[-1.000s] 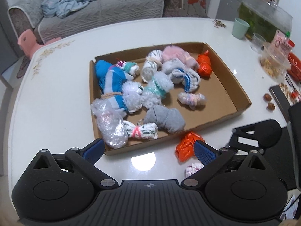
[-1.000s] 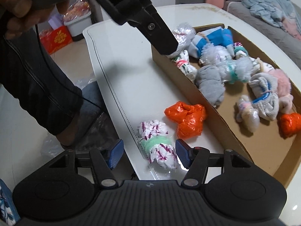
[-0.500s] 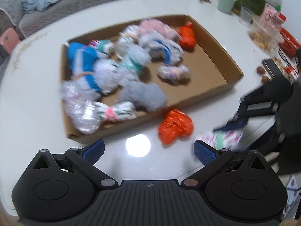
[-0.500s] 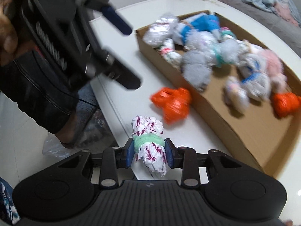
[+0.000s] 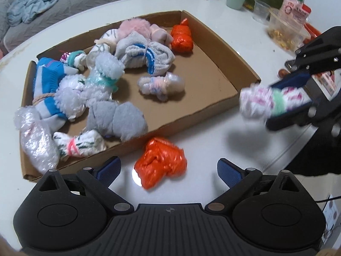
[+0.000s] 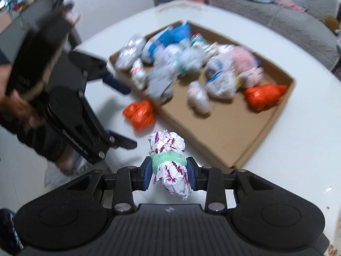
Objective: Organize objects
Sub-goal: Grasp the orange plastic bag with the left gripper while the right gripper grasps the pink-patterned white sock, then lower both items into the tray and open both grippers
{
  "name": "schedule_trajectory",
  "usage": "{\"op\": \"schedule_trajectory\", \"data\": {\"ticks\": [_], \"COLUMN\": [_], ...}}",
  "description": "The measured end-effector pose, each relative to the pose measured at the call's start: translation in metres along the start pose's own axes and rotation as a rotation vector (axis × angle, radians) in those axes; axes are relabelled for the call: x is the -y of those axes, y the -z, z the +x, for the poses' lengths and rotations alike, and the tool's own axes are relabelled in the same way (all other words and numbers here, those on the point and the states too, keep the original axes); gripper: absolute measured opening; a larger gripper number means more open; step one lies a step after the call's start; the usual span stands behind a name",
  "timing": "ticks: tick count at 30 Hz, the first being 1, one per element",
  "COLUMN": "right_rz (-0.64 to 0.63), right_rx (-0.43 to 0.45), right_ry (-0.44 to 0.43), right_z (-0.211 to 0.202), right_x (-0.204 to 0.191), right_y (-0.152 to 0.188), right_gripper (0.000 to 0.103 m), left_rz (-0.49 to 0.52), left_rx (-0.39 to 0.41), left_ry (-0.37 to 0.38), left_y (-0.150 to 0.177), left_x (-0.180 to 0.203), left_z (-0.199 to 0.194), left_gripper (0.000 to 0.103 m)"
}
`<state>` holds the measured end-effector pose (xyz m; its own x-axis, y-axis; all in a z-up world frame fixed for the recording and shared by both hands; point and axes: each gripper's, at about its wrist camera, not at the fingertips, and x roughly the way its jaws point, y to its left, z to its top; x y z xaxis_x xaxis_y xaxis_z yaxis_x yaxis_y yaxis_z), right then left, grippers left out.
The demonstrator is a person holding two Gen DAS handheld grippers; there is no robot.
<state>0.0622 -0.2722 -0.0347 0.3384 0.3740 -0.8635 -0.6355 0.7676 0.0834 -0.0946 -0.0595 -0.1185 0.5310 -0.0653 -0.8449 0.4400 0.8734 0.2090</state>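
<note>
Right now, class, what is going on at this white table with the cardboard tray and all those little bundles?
A person is sorting small tied bundles into a shallow cardboard tray using hand-held tongs. The right tongs are clamped on a white bundle with purple marks and a green band, held clear above the table beside the tray. The left tongs stand wide open over an orange plastic bundle lying on the table just outside the tray, not gripping it.

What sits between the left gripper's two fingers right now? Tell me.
The orange bundle lies on the white table between the open left gripper's fingers, untouched, just outside the cardboard tray. The left wrist view shows this.
</note>
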Motion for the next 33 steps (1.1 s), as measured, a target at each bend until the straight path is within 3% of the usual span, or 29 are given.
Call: {"op": "schedule_trajectory", "data": {"ticks": [2,5,9,22,28,33], "right_rz": [0.033,0.061,0.061,0.1,0.135,0.193], "right_rx": [0.029,0.051,0.057,0.082,0.14,0.21], "right_ry": [0.017,0.034,0.031,0.055,0.088,0.168], "right_z": [-0.007,-0.011,-0.01,-0.016,-0.027,-0.037], "right_x": [0.01,0.019,0.019,0.031,0.046,0.072], "right_y": [-0.001,-0.003,-0.006,-0.009,-0.014,-0.027], "right_gripper": [0.031,0.031,0.031,0.031,0.031,0.031], "left_rz": [-0.005,-0.018,-0.016,0.026,0.05,0.077], "left_rx": [0.012,0.008,0.0,-0.003,0.127,0.211], "left_ry": [-0.003,0.001,0.002,0.016,0.031,0.072], "left_y": [-0.001,-0.001,0.0,-0.003,-0.036,-0.08], "left_x": [0.0,-0.002,-0.003,0.009,0.016,0.024], "left_z": [0.004,0.01,0.015,-0.005,-0.036,-0.028], "left_gripper": [0.095,0.083,0.06,0.056,0.056,0.056]}}
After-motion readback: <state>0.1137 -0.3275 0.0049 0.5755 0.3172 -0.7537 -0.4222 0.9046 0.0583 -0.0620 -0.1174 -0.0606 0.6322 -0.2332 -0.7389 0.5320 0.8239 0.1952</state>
